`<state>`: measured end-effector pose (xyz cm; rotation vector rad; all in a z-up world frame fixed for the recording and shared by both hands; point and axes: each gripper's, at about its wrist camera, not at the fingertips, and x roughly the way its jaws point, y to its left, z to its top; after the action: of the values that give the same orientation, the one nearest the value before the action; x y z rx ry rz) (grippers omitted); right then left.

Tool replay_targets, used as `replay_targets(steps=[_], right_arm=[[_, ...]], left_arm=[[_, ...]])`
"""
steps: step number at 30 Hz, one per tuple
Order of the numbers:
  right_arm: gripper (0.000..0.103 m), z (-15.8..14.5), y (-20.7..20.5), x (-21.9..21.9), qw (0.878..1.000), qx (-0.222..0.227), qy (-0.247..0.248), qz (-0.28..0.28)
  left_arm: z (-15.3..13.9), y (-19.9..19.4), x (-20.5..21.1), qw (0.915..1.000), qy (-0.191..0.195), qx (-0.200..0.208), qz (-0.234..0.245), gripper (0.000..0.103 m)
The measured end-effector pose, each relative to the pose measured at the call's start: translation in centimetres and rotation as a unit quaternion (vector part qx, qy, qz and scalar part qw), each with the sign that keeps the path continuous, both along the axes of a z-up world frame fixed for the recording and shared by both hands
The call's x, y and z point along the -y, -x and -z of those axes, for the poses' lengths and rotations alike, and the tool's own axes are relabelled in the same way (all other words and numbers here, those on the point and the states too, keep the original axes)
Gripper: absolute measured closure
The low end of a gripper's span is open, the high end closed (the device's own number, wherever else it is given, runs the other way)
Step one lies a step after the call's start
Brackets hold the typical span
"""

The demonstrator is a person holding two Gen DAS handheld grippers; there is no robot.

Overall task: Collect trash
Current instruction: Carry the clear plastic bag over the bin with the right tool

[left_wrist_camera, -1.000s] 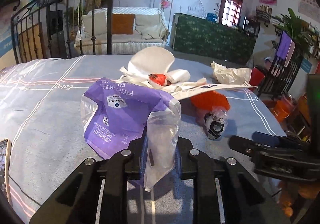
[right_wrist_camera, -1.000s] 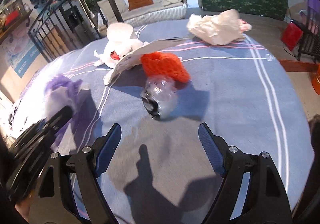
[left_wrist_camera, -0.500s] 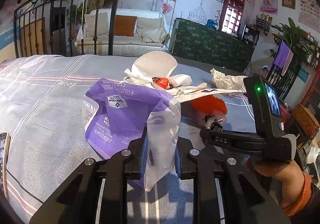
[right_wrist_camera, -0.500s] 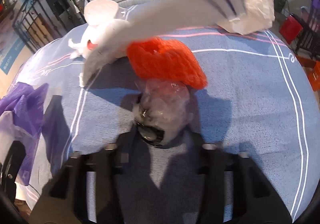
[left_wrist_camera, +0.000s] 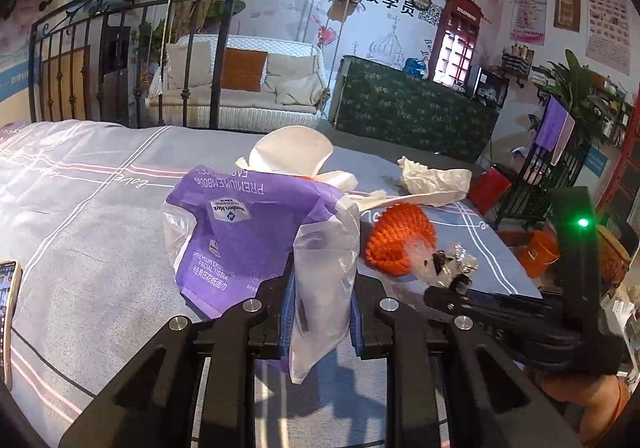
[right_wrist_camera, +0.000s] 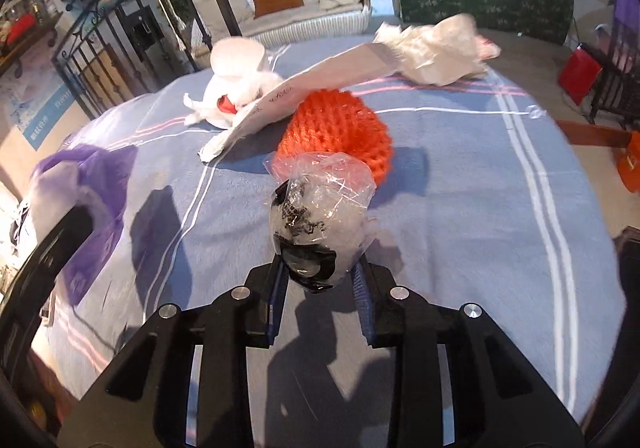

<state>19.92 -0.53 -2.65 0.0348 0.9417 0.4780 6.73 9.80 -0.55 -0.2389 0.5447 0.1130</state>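
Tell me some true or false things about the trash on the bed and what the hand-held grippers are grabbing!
1. The left hand-held gripper grips a purple tissue bag. True.
2. The right hand-held gripper has nothing between its jaws. False: a crumpled clear wrapper sits between them as they close.
3. The orange knitted thing lies just behind that wrapper. True.
4. The white crumpled paper lies on the floor. False: it lies on the blue bedspread.
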Motion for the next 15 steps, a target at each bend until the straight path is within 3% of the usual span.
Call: replay_targets(steps=[6, 15], right_arm=[[0.072, -1.5, 3.2, 4.8, 0.999, 0.029, -0.020, 0.039], [0.072, -2.2, 6.7, 14.8, 0.988, 0.072, -0.020, 0.137]], left_arm=[[-0.9, 0.5, 2.7, 0.9992, -0.001, 0.023, 0.034, 0.081], [-1.8, 0.6, 9.9, 0.9912, -0.003, 0.042, 0.126, 0.081]])
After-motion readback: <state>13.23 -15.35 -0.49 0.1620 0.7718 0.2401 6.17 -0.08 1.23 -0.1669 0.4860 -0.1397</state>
